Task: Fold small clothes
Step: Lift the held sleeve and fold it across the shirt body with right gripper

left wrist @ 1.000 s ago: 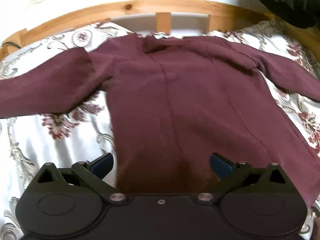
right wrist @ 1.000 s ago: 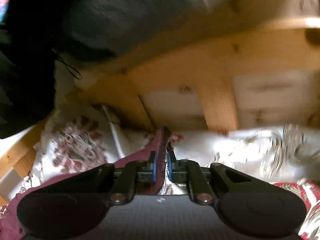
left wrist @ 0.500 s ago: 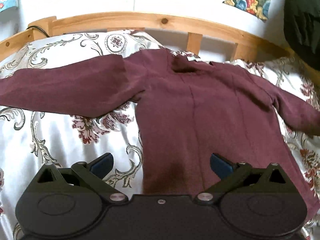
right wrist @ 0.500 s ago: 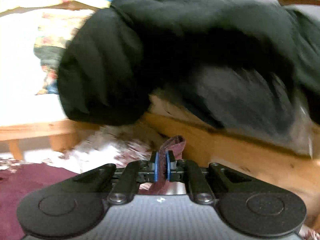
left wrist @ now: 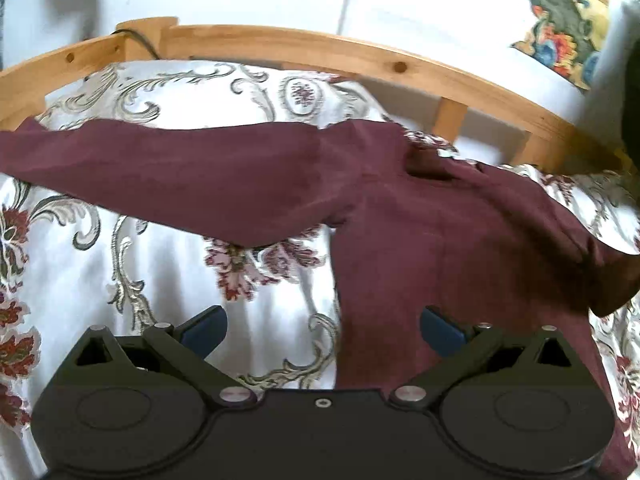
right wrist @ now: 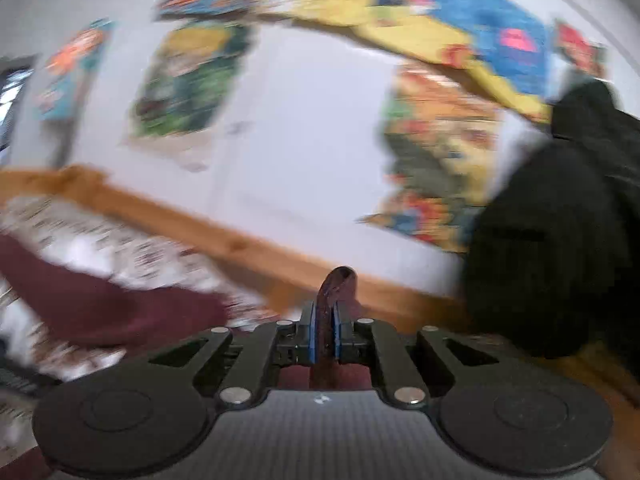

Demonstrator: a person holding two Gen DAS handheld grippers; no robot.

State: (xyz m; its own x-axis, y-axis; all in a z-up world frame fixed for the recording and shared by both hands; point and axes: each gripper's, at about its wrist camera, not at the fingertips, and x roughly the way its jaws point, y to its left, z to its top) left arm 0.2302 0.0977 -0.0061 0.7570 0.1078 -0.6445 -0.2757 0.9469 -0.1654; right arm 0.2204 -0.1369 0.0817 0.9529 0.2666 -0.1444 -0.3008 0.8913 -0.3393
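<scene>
A small maroon long-sleeved top lies front-up on a floral bedspread. Its left sleeve stretches out flat to the left. Its right sleeve is lifted and doubled in over the body at the right edge of the left wrist view. My left gripper hovers open over the top's lower left hem, nothing between its fingers. My right gripper is shut on the maroon sleeve end, which pokes up between the blue pads. The right wrist view is blurred; the maroon top shows at its lower left.
A wooden bed rail curves along the far side of the bedspread, with a white wall and colourful posters behind. A dark bulky garment hangs at the right.
My right gripper has swung the held sleeve end up and in over the top, its view turning from the bed rail to the wall. The left gripper has shifted left off the hem.
</scene>
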